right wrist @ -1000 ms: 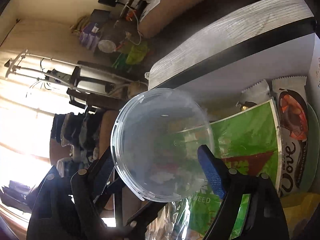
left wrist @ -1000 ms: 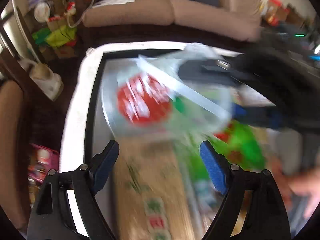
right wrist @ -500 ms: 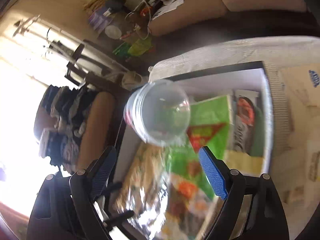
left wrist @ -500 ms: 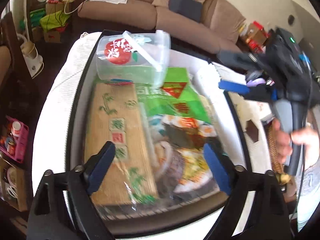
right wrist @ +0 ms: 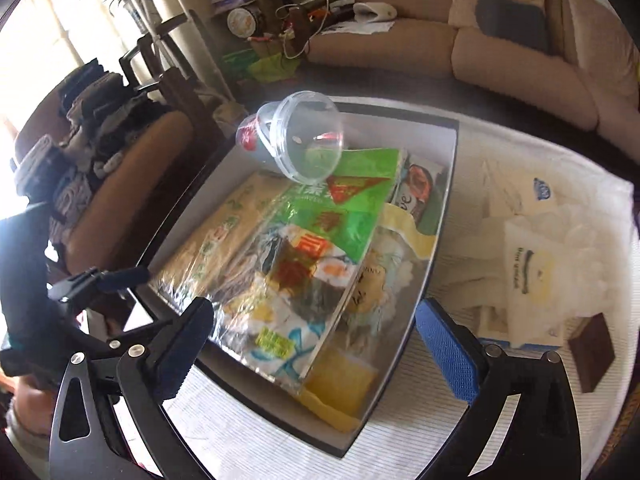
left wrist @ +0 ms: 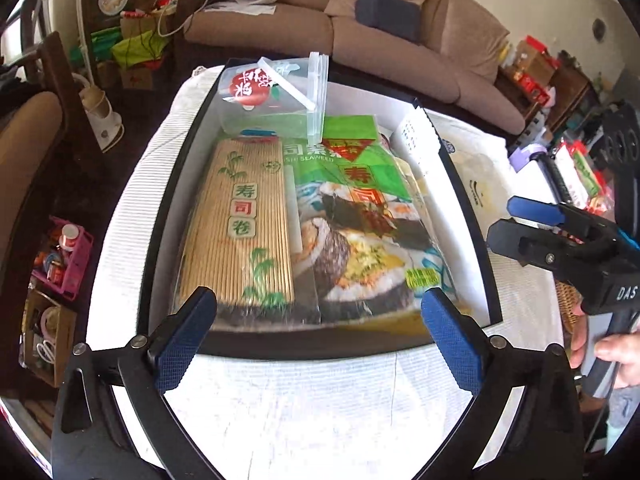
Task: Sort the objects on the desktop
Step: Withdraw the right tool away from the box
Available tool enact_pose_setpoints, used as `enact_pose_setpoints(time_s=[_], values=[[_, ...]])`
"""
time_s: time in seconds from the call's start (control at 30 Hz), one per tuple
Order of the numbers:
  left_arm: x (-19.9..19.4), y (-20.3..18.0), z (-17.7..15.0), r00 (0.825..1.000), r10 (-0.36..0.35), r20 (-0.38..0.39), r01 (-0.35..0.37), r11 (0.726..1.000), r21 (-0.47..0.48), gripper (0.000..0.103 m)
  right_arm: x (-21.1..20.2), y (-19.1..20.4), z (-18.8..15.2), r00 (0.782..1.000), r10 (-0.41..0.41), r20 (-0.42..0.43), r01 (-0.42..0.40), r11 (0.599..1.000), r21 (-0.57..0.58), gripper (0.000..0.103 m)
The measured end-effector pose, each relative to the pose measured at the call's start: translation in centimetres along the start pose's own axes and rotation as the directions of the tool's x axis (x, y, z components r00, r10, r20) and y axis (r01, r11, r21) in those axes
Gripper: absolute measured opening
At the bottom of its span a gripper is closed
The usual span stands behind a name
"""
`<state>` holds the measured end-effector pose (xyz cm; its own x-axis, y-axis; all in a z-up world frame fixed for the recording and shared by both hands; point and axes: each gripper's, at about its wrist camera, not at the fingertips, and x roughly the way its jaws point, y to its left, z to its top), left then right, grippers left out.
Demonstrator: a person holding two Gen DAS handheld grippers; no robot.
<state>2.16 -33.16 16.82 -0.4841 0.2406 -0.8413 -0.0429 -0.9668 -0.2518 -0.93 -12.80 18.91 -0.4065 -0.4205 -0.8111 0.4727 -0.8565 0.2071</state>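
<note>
A black-rimmed box (left wrist: 320, 346) with white walls (right wrist: 448, 216) sits on the white-clothed table. A sushi kit pack (left wrist: 304, 224) with a bamboo mat and green seaweed bag fills it. A clear plastic cup (left wrist: 272, 96) with a red label and a dome lid (right wrist: 304, 144) lies tilted at the box's far end. My left gripper (left wrist: 316, 304) hangs over the near rim, jaws opening, nothing between them. My right gripper (right wrist: 314, 312) hovers over the box's near corner, jaws also opening and empty. It also shows in the left wrist view, as the right gripper (left wrist: 516, 220) held by a hand.
A Dove bar (right wrist: 416, 192) and a yellow packet (right wrist: 344, 388) lie beside the sushi pack. Tissue packs (right wrist: 528, 264) and a brown square (right wrist: 592, 356) lie right of the box. A sofa (left wrist: 400, 40) stands beyond, a chair (right wrist: 132, 184) to the left.
Both grippers have drawn back and risen from the box's far end, jaws widening. The clear cup, earlier close between the right fingers, now lies in the box. The right view has rolled upright.
</note>
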Motion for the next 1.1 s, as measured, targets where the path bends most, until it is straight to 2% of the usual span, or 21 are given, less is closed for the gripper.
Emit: enact_pose_setpoints(time_s=[0.3, 0.53, 0.83, 0.97, 1.1], values=[[-4.1, -2.7, -3.4, 0.999, 0.033, 0.013, -0.033, 0.999, 0.020, 0.103, -4.5, 2.8, -3.2, 0.999, -0.027, 0.044, 0.030, 0.998, -0.060, 0.103], [-5.6, -7.5, -6.0, 1.000, 0.017, 0.022, -0.019, 0.998, 0.062, 0.103, -7.6, 2.1, -6.7, 0.997, -0.043, 0.060, 0.046, 0.998, -0.050, 0.103], [-2.9, -15.0, -8.3, 0.999, -0.033, -0.005, 0.034, 0.992, 0.122, 0.103, -10.0, -3.9, -11.4, 0.991, -0.110, 0.069, 0.109, 0.994, 0.017, 0.103], [-1.2, -18.8, -9.2, 0.998, -0.064, 0.010, 0.061, 0.985, 0.164, 0.103, -11.1, -7.7, -13.7, 0.991, -0.103, 0.080, 0.097, 0.992, 0.075, 0.103], [0.6, -22.0, -9.7, 0.993, -0.112, 0.026, 0.104, 0.975, 0.195, 0.103, -12.2, -12.3, -16.3, 0.982, -0.151, 0.113, 0.133, 0.979, 0.151, 0.103]])
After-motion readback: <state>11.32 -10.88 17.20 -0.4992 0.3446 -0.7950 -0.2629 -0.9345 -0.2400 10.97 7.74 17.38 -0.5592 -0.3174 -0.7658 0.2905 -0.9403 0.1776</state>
